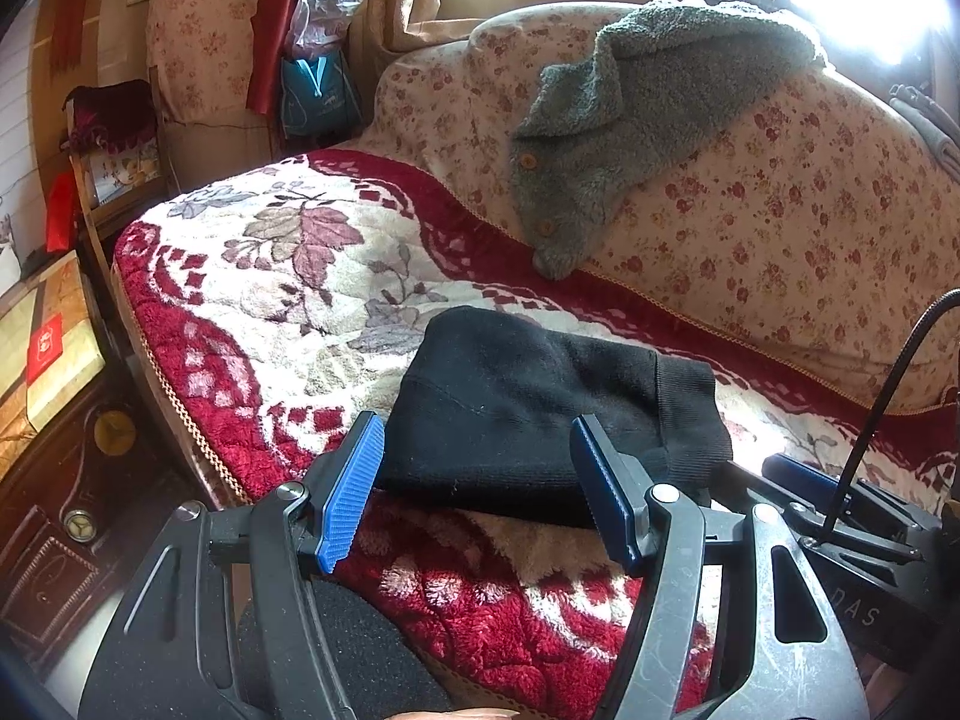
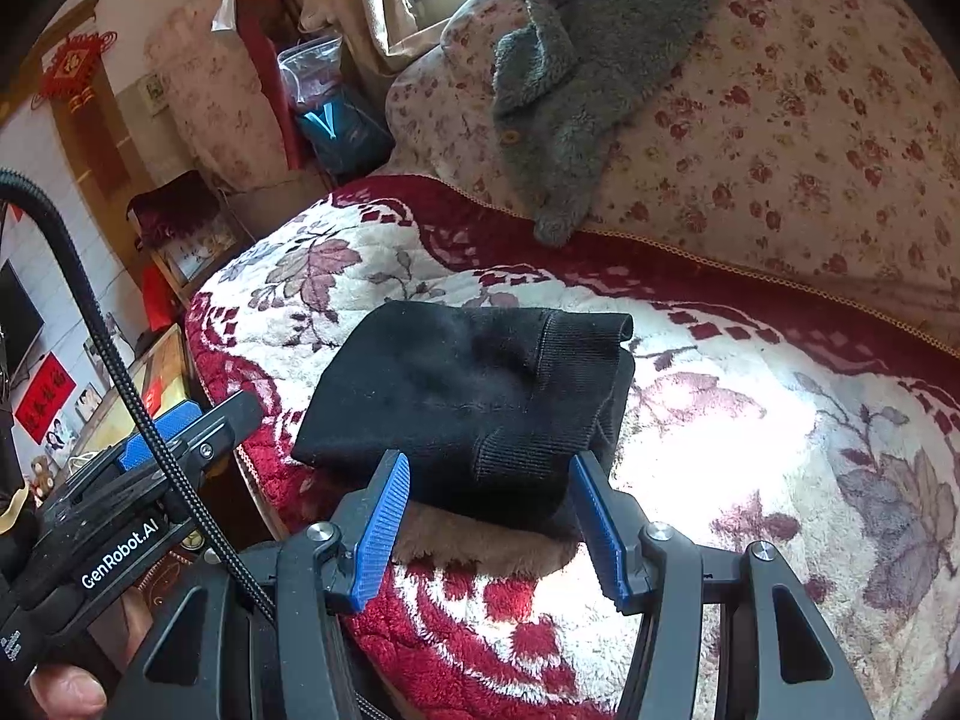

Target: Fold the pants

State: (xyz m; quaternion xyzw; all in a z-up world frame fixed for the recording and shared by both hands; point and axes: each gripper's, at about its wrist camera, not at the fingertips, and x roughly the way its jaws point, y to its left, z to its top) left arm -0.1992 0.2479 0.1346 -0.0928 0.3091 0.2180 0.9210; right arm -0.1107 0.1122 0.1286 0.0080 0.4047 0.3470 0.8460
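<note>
My black knit pants [image 1: 540, 408] lie folded into a thick, squarish bundle on the plush red-and-cream floral blanket [image 1: 258, 276] near its front edge, the ribbed cuff band [image 2: 576, 372] showing along the bundle's right side. The knit is soft and matte, the ribbing finer and tighter than the rest.

My left gripper [image 1: 477, 498] hovers low just in front of the bundle, tilted down toward it, its ridged blue rubber pads [image 1: 351, 492] spread wide apart and holding nothing. My right gripper [image 2: 489, 531] sits the same way beside it, pads parted on either side of the bundle's near edge, nothing clamped; whether they touch the cloth I cannot tell. A braided black cable [image 2: 108, 360] curves over the left tool, whose body reads "GenRobot.AI" in white.

Behind, a fuzzy grey button-front garment [image 1: 630, 102] with round wooden buttons drapes over the rose-print sofa back [image 1: 810, 210]. A red knotted ornament [image 2: 75, 69] hangs on the wall.
</note>
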